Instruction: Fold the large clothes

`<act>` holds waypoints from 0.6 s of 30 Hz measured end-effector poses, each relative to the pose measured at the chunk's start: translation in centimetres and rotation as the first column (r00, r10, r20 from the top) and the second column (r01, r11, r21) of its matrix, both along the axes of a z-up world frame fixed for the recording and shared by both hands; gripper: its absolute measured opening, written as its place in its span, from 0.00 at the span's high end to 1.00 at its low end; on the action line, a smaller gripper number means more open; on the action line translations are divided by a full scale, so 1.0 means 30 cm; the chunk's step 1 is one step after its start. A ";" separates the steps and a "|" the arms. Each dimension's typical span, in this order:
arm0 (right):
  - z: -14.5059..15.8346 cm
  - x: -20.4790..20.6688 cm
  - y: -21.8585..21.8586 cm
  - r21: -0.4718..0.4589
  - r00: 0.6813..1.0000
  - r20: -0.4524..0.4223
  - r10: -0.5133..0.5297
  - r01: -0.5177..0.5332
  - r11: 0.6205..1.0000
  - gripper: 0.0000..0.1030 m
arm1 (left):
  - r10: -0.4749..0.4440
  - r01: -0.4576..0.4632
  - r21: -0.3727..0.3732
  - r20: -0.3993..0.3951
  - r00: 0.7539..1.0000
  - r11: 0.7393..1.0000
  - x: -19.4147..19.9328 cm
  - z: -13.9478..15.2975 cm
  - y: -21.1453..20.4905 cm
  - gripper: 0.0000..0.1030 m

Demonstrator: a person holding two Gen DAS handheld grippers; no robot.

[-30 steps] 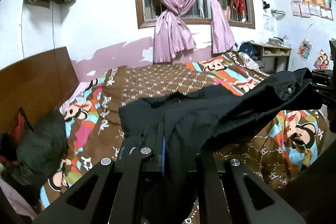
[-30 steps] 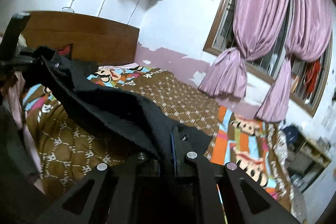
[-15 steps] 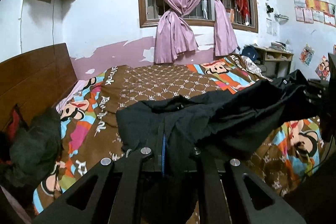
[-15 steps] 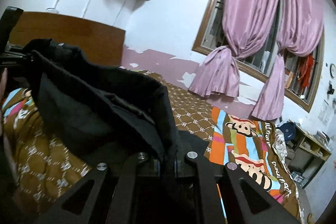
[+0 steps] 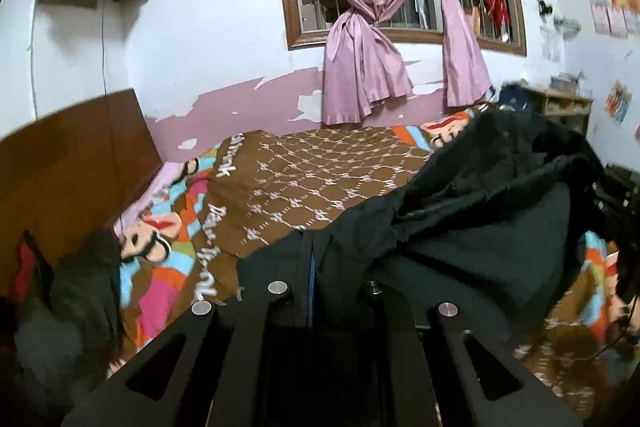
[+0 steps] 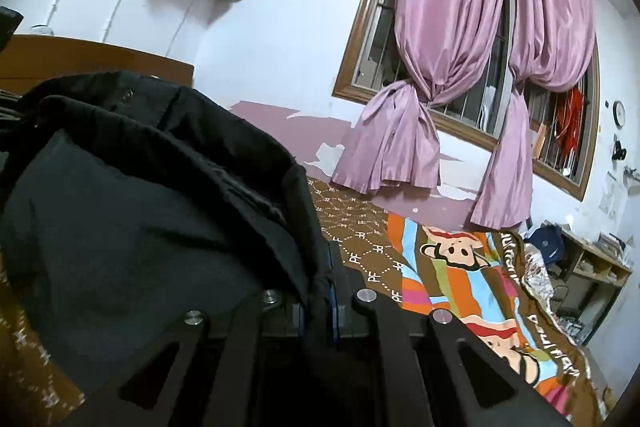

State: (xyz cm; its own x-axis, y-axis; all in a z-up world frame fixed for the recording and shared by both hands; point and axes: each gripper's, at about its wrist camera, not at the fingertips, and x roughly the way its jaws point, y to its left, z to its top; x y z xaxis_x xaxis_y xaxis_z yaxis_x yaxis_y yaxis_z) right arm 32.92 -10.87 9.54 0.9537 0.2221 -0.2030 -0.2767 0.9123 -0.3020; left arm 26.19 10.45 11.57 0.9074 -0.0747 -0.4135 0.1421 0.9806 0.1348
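Note:
A large black garment [image 5: 460, 227] hangs in the air between my two grippers, above the bed. My left gripper [image 5: 316, 287] is shut on one edge of it. My right gripper [image 6: 320, 291] is shut on another edge of the same black garment [image 6: 140, 207], which bulges in folds to its left. The right gripper shows at the far right of the left wrist view [image 5: 616, 195], close by. The cloth sags between the two grips and hides most of the bed's near side.
The bed has a brown and colourful cartoon blanket [image 5: 320, 171] and a wooden headboard [image 5: 72, 155]. A dark heap of clothes [image 5: 68, 307] lies by the headboard. Pink curtains [image 6: 440, 67] hang at the window. A shelf [image 6: 592, 275] stands at the right wall.
Both grippers have risen and come closer together with the garment. The cloth has lifted off the blanket and bunched up into deeper folds between them.

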 end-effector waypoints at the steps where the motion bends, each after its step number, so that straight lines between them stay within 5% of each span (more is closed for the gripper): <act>1: -0.012 0.025 0.007 0.000 1.000 -0.002 -0.003 0.003 1.000 0.93 | 0.005 -0.005 0.010 -0.005 1.000 1.000 0.032 -0.008 0.002 0.94; 9: -0.110 0.221 0.032 0.035 0.997 -0.072 -0.022 0.025 0.999 0.92 | 0.045 -0.042 0.043 -0.070 0.997 0.998 0.286 -0.117 0.029 0.94; 18: -0.172 0.322 0.028 0.061 0.989 -0.143 -0.022 0.031 0.998 0.87 | 0.094 -0.102 -0.043 -0.168 0.981 0.994 0.476 -0.222 0.049 0.94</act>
State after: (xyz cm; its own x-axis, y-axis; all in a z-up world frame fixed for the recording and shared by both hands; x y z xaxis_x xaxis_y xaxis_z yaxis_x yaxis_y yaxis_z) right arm 42.59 -10.03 4.37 0.9218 0.2136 -0.3236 -0.2880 0.9359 -0.2026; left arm 40.46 11.92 4.92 0.8306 -0.0140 -0.5566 0.0612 0.9959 0.0663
